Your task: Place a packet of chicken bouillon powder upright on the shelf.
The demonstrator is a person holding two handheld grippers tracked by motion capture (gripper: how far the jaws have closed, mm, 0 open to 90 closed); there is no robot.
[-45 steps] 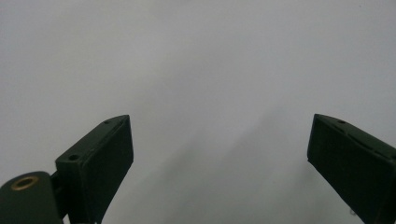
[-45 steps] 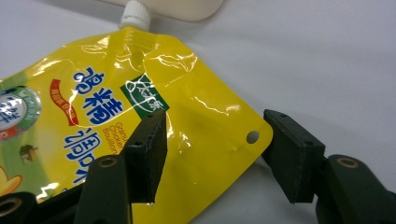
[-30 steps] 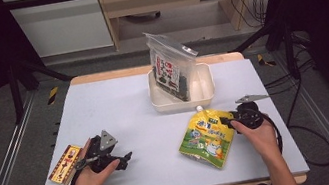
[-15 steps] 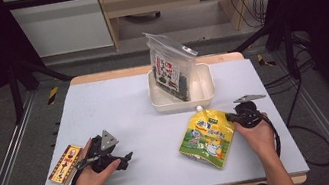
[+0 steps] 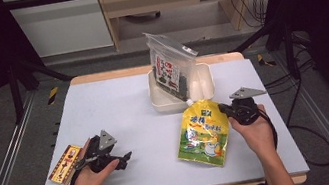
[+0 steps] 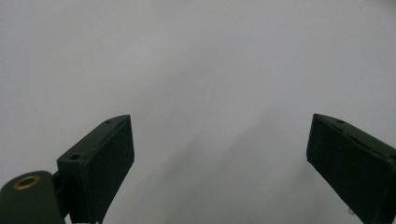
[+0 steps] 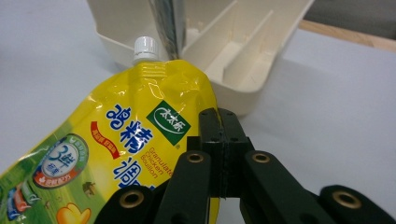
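The yellow pouch (image 5: 204,131) lies just in front of the cream tray (image 5: 205,90), its long axis running toward the tray, white cap (image 7: 144,46) almost at the tray's wall. The tray holds an upright clear bag (image 5: 171,66). The right tongs (image 7: 219,135) have just clenched on the pouch's edge, lifting that side since a second ago. Left of the tray, the left tongs (image 5: 120,160) rest released on the bench (image 5: 124,104).

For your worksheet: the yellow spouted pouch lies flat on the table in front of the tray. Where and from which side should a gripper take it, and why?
Take the yellow pouch by its thin right edge near the top corner, coming from the right. It lies flat, so only a seam fits between fingers; the right gripper pinches just there, beside the white cap.
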